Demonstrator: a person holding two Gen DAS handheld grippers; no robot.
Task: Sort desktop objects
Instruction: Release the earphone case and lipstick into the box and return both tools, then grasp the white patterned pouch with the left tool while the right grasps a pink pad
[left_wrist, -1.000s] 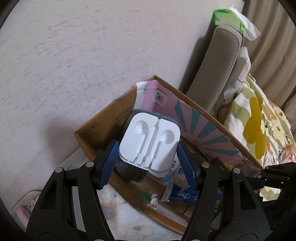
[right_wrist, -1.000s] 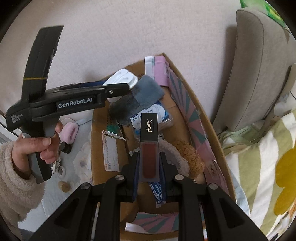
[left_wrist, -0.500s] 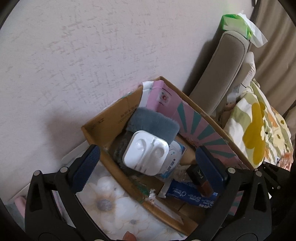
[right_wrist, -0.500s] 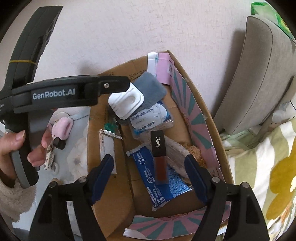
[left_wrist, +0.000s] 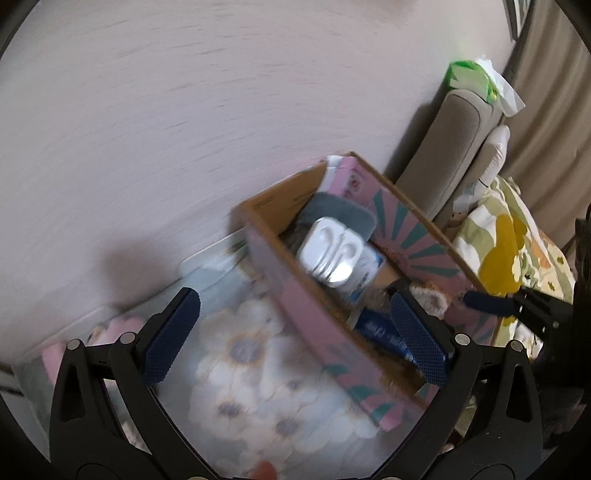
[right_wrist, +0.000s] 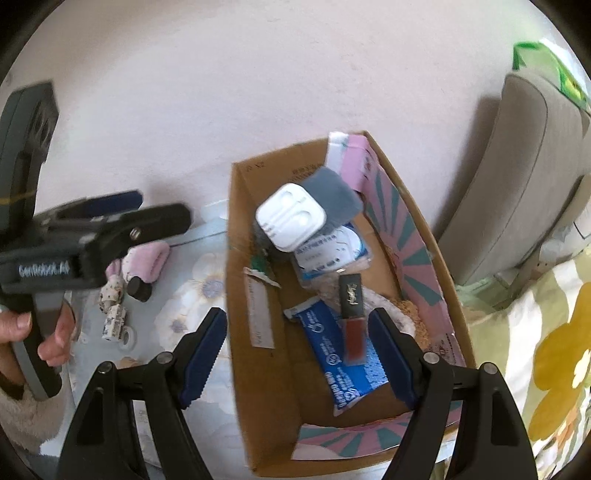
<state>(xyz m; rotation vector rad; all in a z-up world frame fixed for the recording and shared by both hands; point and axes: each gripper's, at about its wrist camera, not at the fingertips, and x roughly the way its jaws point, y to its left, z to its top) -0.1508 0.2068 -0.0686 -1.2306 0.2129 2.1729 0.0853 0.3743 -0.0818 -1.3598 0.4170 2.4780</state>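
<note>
Both grippers are empty and spread wide, so two items look freshly sorted. The left gripper (left_wrist: 291, 336) has its jaws fully apart with nothing between them, above the flowered desk cover (left_wrist: 258, 369) just beside the box's near wall; the right gripper (right_wrist: 295, 354) is also parted and bare, hanging over the near end of the cardboard box (right_wrist: 266, 387). Inside the box, the white earphone case (right_wrist: 290, 218) lies toward the far end, resting on a grey cloth (right_wrist: 334, 192) and a packet with blue print (right_wrist: 328, 251). The dark lipstick tube (right_wrist: 352, 317) lies nearer the middle, across a blue sachet (right_wrist: 332, 362). A white paper strip (right_wrist: 260, 314) sits along the box's left wall. So the box already holds a fair share of the clutter. What remains is out on the desk to the left of the box: a pink fluffy thing (right_wrist: 147, 258), a small dark cap or bottle (right_wrist: 139, 288), and a few patterned rolls (right_wrist: 114, 314), possibly tape, though the blur there makes that uncertain. A hand (right_wrist: 44, 332) grips the left tool's handle near those leftovers. My judgement is that the job is past halfway, with the small desk items next to collect.
</note>
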